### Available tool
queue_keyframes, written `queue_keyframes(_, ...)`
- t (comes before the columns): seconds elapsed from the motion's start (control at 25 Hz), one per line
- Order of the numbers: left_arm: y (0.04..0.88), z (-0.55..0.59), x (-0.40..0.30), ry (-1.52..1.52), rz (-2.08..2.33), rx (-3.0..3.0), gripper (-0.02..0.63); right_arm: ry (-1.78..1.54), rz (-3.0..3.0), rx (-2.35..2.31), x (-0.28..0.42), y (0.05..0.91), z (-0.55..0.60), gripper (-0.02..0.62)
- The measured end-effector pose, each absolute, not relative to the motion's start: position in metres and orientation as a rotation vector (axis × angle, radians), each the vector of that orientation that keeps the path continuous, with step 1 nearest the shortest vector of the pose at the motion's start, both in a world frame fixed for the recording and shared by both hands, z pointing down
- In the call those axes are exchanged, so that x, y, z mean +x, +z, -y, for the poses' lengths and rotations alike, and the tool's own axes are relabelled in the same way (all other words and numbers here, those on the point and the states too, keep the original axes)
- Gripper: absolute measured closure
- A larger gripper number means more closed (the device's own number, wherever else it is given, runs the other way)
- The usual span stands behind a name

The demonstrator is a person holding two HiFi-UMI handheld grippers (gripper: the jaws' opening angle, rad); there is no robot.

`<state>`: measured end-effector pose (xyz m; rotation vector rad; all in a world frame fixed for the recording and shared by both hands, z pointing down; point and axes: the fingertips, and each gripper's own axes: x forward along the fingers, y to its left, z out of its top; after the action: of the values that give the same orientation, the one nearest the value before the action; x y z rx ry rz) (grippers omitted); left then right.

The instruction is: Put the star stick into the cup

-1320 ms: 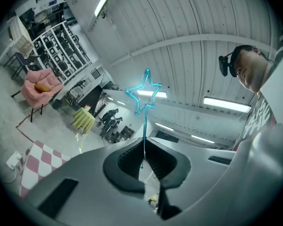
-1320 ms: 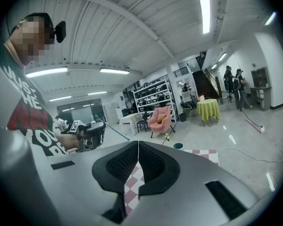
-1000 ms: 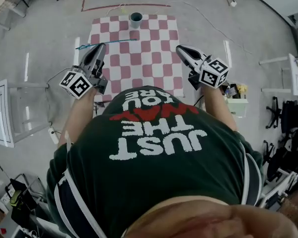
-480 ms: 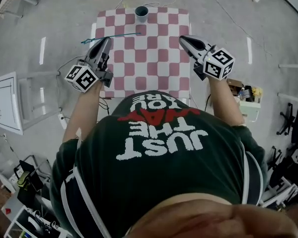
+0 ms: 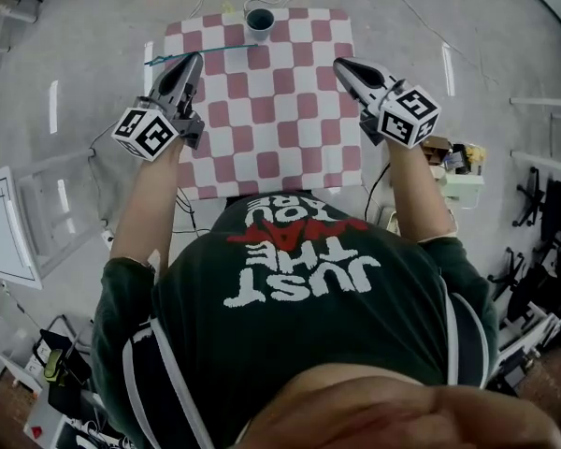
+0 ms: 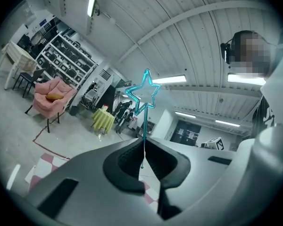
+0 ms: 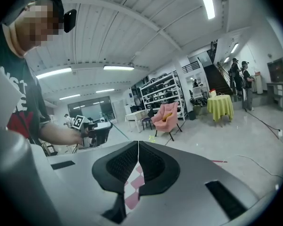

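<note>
My left gripper is shut on the thin teal star stick, which lies crosswise at its tip above the table's far left part. In the left gripper view the stick rises from the closed jaws and ends in the outlined star. The cup, white with a dark inside, stands upright at the far edge of the checked table, to the right of and beyond the stick. My right gripper hovers over the table's right side, shut with nothing in it.
The red-and-white checked cloth covers a small table with grey floor around it. Cables trail on the floor behind the cup. A white frame stands at the left and a cluttered white stand at the right.
The head camera has shifted, so the table sits differently in view. Both grippers have edged slightly towards the table's far edge. The left one still grips the stick.
</note>
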<state>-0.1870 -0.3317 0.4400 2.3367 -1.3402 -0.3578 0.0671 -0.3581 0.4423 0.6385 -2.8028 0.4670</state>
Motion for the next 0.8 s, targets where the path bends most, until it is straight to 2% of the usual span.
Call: queue_keyframes(0.8, 0.550, 0.436, -0.191, -0.247, 1.402, 2.352, 0.588, 0.450, 2.831, 0.640, 0.007, 0.533, 0.435, 0.560)
